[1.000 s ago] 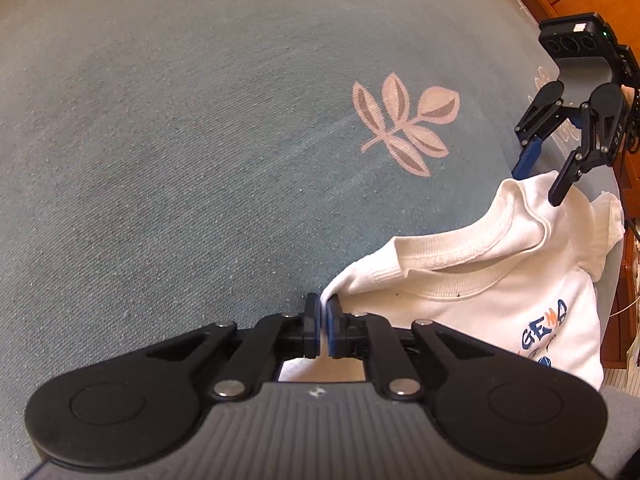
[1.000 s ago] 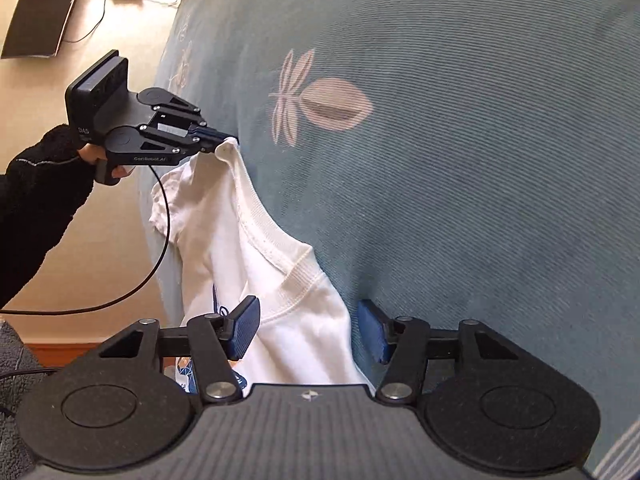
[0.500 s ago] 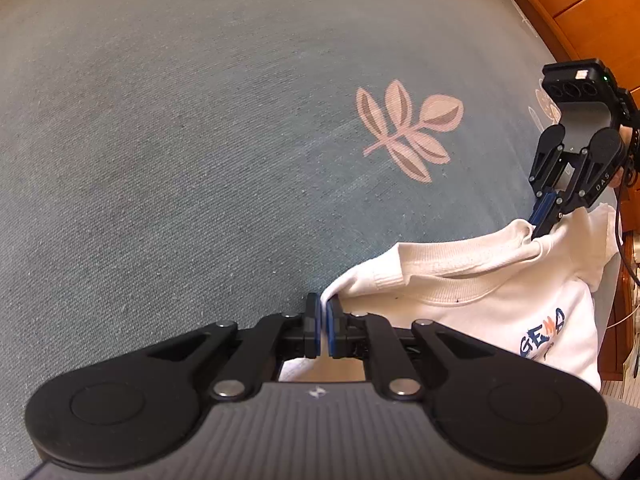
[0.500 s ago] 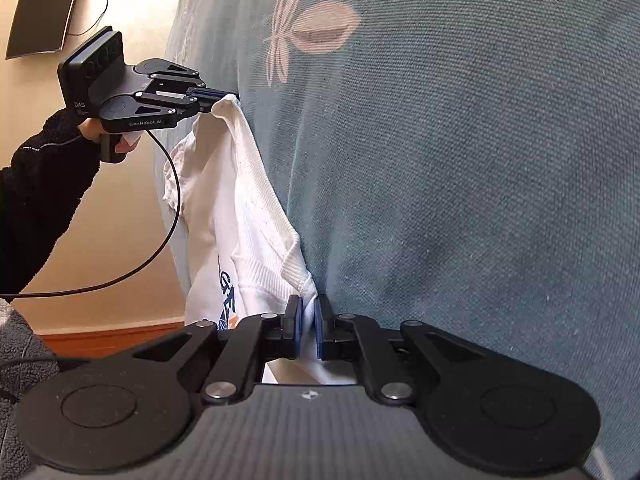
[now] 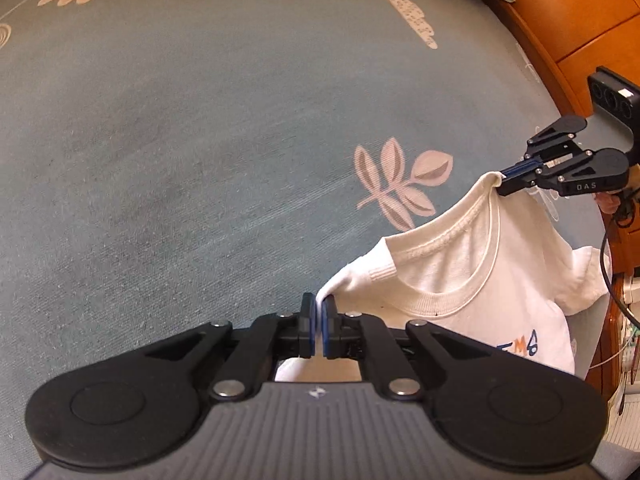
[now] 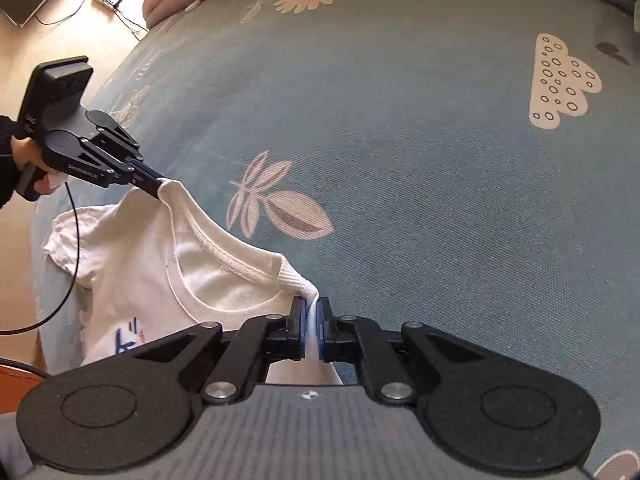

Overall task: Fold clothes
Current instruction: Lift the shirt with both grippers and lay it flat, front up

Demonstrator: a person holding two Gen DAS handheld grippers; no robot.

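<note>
Both tongs are clamped tight on the white T-shirt point(image 5: 460, 280): the left tongs point(image 5: 319, 320) pinch one shoulder, the right tongs point(image 6: 311, 330) the other. The shirt hangs between them at the bed's point(image 5: 200, 160) edge, collar line stretched from tongs to tongs.

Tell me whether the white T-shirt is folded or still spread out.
Spread, not folded. The white T-shirt hangs open between the left tongs and right tongs, each pinching a shoulder; neckline and print show.
</note>
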